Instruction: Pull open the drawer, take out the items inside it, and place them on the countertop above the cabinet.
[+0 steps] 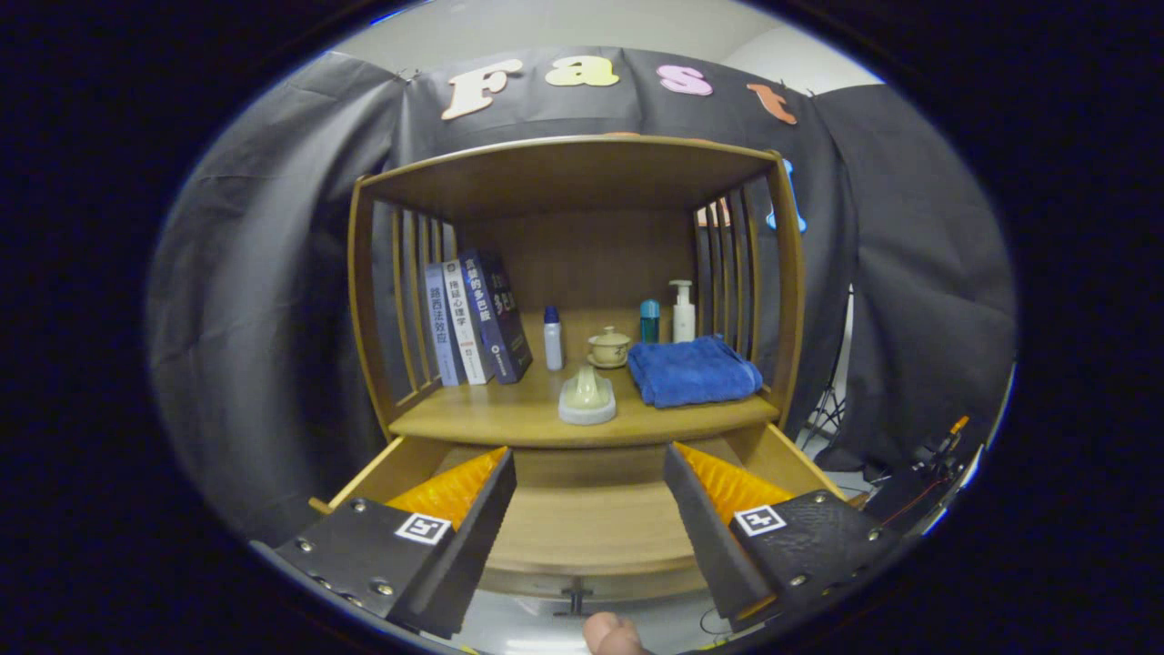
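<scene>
Gripper released, fingers wide apart — drawer pulled open between them, countertop beyond

The fingers of the gripper cover both front corners of the open drawer. A fingertip below them is cut off.

The gripper hangs over the pulled-out drawer, fingers spread wide with nothing between them. At twelve o'clock beyond them, on the countertop, sits a lidded dish; books at ten o'clock, folded towel at two, bottles and teacup behind the dish
</scene>
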`<state>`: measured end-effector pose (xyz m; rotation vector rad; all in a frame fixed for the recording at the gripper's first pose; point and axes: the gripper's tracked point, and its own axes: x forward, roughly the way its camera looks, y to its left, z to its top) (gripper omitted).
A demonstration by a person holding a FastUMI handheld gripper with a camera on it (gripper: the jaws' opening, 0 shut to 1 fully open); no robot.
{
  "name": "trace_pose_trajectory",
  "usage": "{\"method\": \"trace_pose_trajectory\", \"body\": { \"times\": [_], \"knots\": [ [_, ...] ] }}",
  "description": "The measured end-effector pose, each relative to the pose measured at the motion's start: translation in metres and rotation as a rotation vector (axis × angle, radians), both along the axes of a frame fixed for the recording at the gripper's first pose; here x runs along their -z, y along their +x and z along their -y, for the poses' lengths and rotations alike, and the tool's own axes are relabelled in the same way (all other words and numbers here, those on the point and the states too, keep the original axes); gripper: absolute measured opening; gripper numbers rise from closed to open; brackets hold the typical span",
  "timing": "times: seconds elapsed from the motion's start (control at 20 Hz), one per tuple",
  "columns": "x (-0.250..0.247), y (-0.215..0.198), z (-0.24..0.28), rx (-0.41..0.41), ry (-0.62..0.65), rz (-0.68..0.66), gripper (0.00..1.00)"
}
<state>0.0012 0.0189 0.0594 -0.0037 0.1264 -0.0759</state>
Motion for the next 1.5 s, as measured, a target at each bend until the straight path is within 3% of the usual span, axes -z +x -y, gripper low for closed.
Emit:
{"method": "trace_pose_trajectory", "body": {
  "times": [0.25,0.5,0.75,1.05,1.5],
  "knots": [
    [0.020,-0.042,-0.012,-0.011,-0.055,0.049,0.97],
    [0.045,-0.067,-0.033,-0.073,-0.081,0.095,0.97],
    [0.080,-0.082,-0.030,-0.078,-0.043,0.143,0.97],
    [0.118,-0.077,-0.021,-0.067,0.004,0.098,0.97],
    [0.153,-0.053,-0.016,-0.036,-0.031,0.050,0.97]
  ]
}}
